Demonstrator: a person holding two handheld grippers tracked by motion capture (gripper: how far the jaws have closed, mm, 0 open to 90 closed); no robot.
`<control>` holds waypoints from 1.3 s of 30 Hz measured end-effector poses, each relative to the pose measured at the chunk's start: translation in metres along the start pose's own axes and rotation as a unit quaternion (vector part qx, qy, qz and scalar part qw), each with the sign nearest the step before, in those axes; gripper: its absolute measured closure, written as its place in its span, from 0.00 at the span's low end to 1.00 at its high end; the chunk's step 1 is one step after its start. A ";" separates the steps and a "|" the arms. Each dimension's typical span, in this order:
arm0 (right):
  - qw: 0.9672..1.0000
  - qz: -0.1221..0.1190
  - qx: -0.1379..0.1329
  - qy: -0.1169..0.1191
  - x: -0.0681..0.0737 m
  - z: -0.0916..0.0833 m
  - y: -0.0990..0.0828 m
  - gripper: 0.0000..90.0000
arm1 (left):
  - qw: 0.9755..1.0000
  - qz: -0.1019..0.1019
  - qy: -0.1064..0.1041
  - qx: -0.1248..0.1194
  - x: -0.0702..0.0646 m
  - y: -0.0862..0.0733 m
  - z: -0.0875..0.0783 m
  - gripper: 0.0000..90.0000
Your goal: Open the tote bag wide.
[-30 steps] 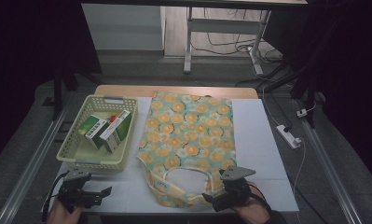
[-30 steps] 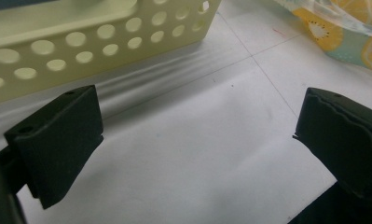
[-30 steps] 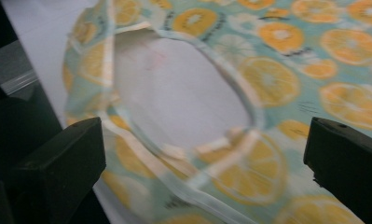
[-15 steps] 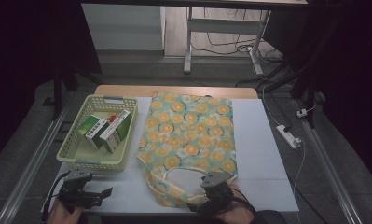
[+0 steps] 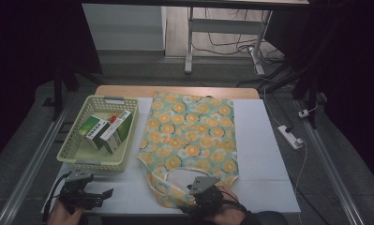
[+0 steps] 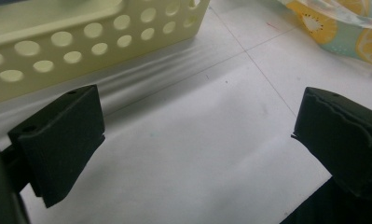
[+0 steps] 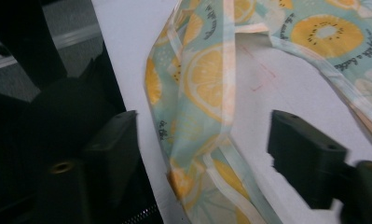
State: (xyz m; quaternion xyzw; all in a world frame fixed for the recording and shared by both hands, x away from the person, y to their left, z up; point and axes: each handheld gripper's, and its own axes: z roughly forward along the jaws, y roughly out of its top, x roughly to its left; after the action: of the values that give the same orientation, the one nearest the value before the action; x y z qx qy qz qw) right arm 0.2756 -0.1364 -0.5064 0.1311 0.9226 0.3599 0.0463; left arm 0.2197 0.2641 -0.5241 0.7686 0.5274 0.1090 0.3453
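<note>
Fabric lies between the jaws of the right gripper (image 7: 202, 154): the near handle loop of the lemon-print bag (image 5: 190, 133), which is spread flat on the white table (image 5: 264, 154) with its opening toward the person. The jaws have just been closing on that handle (image 7: 207, 116), but in the right gripper view a gap shows on both sides of the strap, so the pads do not press it yet and nothing is grasped. In the high view this gripper (image 5: 201, 194) sits at the bag's bottom edge, near the table's front.

The left gripper (image 6: 193, 154) rests with its jaws released and wide, bare table between them, just beside the yellow basket (image 6: 95, 42). The basket (image 5: 77, 154) holds a few small boxes (image 5: 105, 131).

Risks from here, as I judge them: the strap is bunched and folded, so the jaws may pinch only one layer or a loose edge, and it could slip free on lifting. The handle also lies close to the table's edge, so a low approach could jam a jaw against the table or drag the thin cloth and wrinkle the bag instead of gripping it.
</note>
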 end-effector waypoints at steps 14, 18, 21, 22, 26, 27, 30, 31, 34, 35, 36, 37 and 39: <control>0.999 0.002 -0.001 0.034 -0.007 -0.009 0.010 1.00 | 1.000 0.000 0.001 0.001 0.000 0.000 0.000 0.03; 0.999 0.005 -0.006 0.037 -0.010 -0.013 0.015 1.00 | 1.000 -0.001 0.000 0.001 0.000 0.000 0.000 0.03; 0.999 0.014 -0.015 0.034 -0.019 -0.017 0.019 1.00 | 1.000 -0.001 -0.002 0.002 0.000 0.000 0.000 0.03; 0.999 0.016 -0.017 0.032 -0.021 -0.018 0.020 1.00 | 1.000 -0.001 -0.002 0.001 0.001 0.000 0.000 0.03; 0.999 0.022 -0.024 0.030 -0.028 -0.021 0.023 1.00 | 1.000 -0.002 -0.003 0.002 0.001 0.000 0.000 0.03; 0.999 0.024 -0.031 0.025 -0.032 -0.024 0.025 1.00 | 1.000 -0.003 -0.003 0.001 0.001 0.000 0.000 0.03; 0.999 0.027 -0.037 0.018 -0.038 -0.026 0.027 1.00 | 1.000 -0.003 -0.003 0.001 0.001 0.000 0.000 0.03; 0.999 0.027 -0.037 0.018 -0.038 -0.026 0.027 1.00 | 1.000 -0.004 -0.003 0.001 0.001 0.000 0.000 0.03; 0.999 0.029 -0.035 0.013 -0.044 -0.025 0.028 1.00 | 1.000 -0.005 -0.004 0.001 0.001 0.000 0.000 0.03; 0.999 0.030 -0.035 0.012 -0.046 -0.024 0.028 1.00 | 1.000 -0.005 -0.004 0.000 0.002 0.000 0.000 0.03; 0.999 0.030 -0.035 0.012 -0.046 -0.024 0.028 1.00 | 1.000 -0.005 -0.004 0.001 0.002 0.000 0.000 0.03; 0.999 0.031 -0.036 0.010 -0.048 -0.025 0.029 1.00 | 1.000 -0.005 -0.004 0.000 0.002 0.000 0.000 0.04; 0.998 0.036 -0.042 0.007 -0.052 -0.026 0.030 1.00 | 1.000 -0.005 -0.004 0.000 0.001 0.000 0.000 0.04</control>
State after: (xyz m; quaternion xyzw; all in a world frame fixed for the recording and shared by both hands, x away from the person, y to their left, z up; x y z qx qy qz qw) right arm 0.3276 -0.1466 -0.4671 0.1593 0.9018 0.4004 0.0321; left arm 0.2205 0.2654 -0.5246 0.7665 0.5299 0.1038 0.3477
